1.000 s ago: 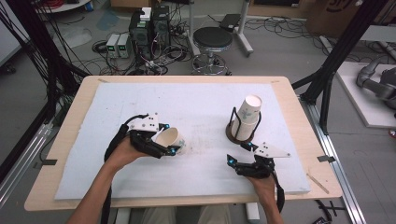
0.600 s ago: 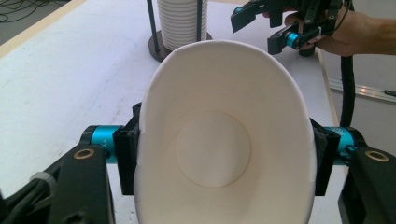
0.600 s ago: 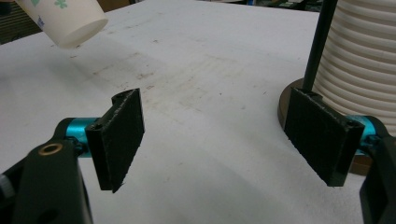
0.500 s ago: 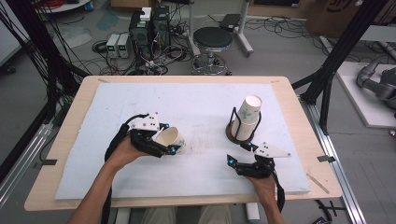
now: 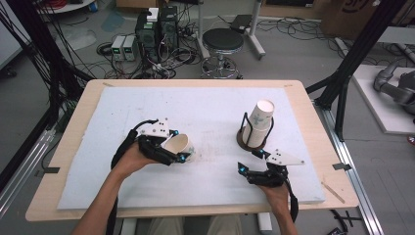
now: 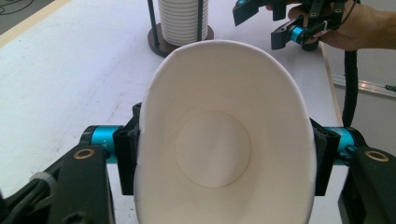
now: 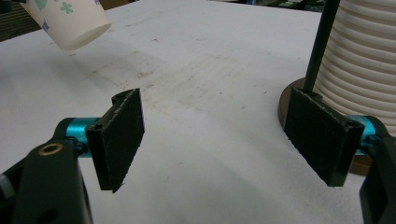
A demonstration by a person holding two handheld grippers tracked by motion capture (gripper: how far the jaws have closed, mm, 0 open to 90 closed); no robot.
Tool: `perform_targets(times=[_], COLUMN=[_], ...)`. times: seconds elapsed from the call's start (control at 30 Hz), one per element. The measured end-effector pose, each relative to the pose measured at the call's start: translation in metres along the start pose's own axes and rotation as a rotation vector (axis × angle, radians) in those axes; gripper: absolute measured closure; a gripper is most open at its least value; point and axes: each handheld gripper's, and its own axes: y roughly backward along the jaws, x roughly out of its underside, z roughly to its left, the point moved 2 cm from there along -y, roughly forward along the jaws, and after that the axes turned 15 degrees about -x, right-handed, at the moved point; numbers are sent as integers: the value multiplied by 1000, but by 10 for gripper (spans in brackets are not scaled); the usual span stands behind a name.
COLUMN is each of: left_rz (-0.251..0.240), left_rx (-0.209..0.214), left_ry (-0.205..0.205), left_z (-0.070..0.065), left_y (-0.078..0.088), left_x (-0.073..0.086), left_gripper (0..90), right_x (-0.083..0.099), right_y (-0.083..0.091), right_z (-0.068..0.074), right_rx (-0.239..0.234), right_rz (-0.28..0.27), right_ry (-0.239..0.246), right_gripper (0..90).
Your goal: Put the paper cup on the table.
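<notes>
Paper, thin and light, makes up the cup, which is squeezed oval between the left gripper pads above the white mat. Gentle side pressure below the rim is judged best. The right gripper is held wide, empty, beside the cup stack.

Wooden table with a white foam mat covering most of the top. Grey concrete floor beyond it. Round black stool on a chrome base at 12 o'clock. Stack of black electronics boxes at 11 o'clock, two small white units beside them, loose cables all over the floor there. Black frame struts at 2 o'clock and more at 10 o'clock. White platform at 3 o'clock. Cardboard box at 1 o'clock. Light is even, soft shadows.
</notes>
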Motion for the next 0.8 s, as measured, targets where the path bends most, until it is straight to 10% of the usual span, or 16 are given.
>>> perform_targets(times=[0.8], left_rz=[166], left_rx=[-23], left_ry=[-84], left_z=[4], left_y=[-23], left_x=[-13], left_gripper=[325], right_x=[0], right_y=[0], right_z=[0], right_rx=[2], right_rz=[-1], right_ry=[2], right_gripper=[210])
